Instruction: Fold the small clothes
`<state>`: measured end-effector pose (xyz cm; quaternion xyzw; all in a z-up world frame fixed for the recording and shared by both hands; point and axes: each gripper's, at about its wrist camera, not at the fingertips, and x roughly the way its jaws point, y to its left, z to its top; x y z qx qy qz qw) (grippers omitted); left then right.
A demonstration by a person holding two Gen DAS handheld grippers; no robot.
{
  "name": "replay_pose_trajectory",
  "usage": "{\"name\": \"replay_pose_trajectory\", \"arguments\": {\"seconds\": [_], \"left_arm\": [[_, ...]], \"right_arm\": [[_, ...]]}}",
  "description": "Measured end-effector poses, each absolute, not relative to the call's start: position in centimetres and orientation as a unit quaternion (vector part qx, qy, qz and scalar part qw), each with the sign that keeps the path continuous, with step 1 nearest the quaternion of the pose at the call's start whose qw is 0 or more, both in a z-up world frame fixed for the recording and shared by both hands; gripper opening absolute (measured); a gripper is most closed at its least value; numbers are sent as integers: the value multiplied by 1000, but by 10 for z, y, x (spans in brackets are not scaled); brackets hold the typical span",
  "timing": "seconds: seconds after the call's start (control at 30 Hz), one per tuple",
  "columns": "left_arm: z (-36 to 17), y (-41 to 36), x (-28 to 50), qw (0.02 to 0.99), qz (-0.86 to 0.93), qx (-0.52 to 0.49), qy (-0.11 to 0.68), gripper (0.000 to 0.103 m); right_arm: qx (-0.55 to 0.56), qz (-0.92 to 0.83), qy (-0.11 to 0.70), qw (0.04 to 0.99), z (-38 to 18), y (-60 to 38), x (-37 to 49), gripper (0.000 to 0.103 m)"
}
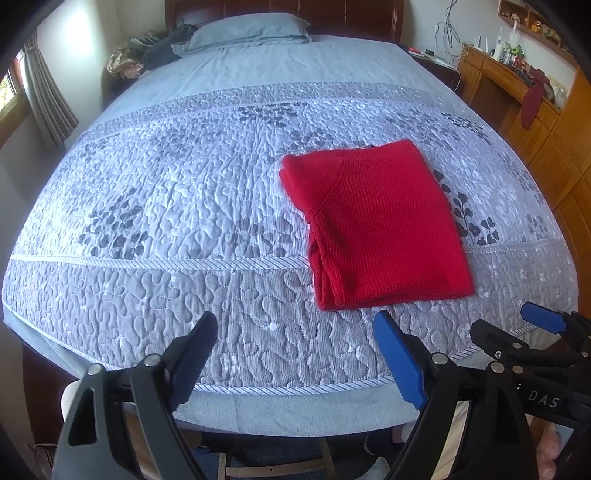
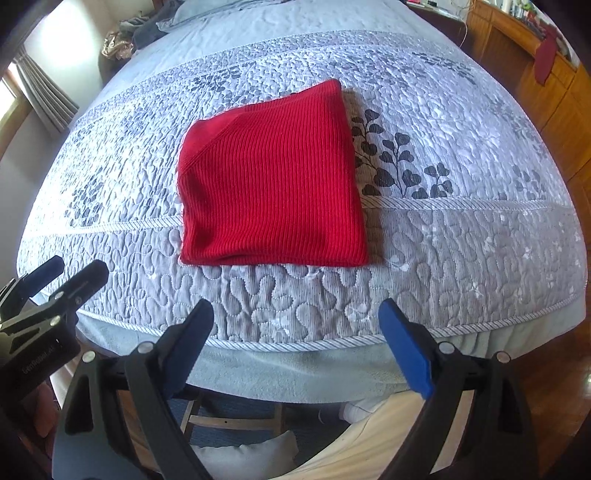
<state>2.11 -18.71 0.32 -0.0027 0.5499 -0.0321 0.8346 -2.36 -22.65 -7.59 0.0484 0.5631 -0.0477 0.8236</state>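
A red ribbed knit garment [image 1: 376, 225] lies folded into a rough square on the quilted bedspread [image 1: 184, 206], near the bed's front edge; the right wrist view shows it [image 2: 273, 177] flat, with a diagonal seam at its upper left. My left gripper [image 1: 295, 325] hovers over the front edge, to the left of the garment, open with nothing between its fingers. My right gripper [image 2: 295, 314] hangs in front of the garment's near edge, open and empty too. Each gripper also appears in the other's view: the right gripper [image 1: 532, 332] and the left gripper [image 2: 74, 273].
A pillow [image 1: 251, 31] and a heap of clothes [image 1: 147, 51] lie at the head of the bed. A wooden desk and cabinets [image 1: 517, 88] run along the right wall. A curtain [image 1: 48, 99] hangs at the left. A person's legs and a stool [image 2: 236, 417] show below the bed edge.
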Motion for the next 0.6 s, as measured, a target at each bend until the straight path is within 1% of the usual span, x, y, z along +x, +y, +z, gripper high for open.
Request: {"name": "replay_pose_trajectory", "arguments": {"seconds": [0.33, 0.47, 0.6], "left_arm": [[4, -185, 26, 837, -29, -6, 547, 87], [5, -184, 27, 836, -29, -10, 548, 89], [6, -184, 27, 836, -31, -8, 548, 89]], "right_arm": [[46, -43, 566, 822, -79, -224, -15, 90], [48, -42, 566, 822, -79, -223, -15, 90], [49, -43, 565, 822, -78, -223, -14, 90]]}}
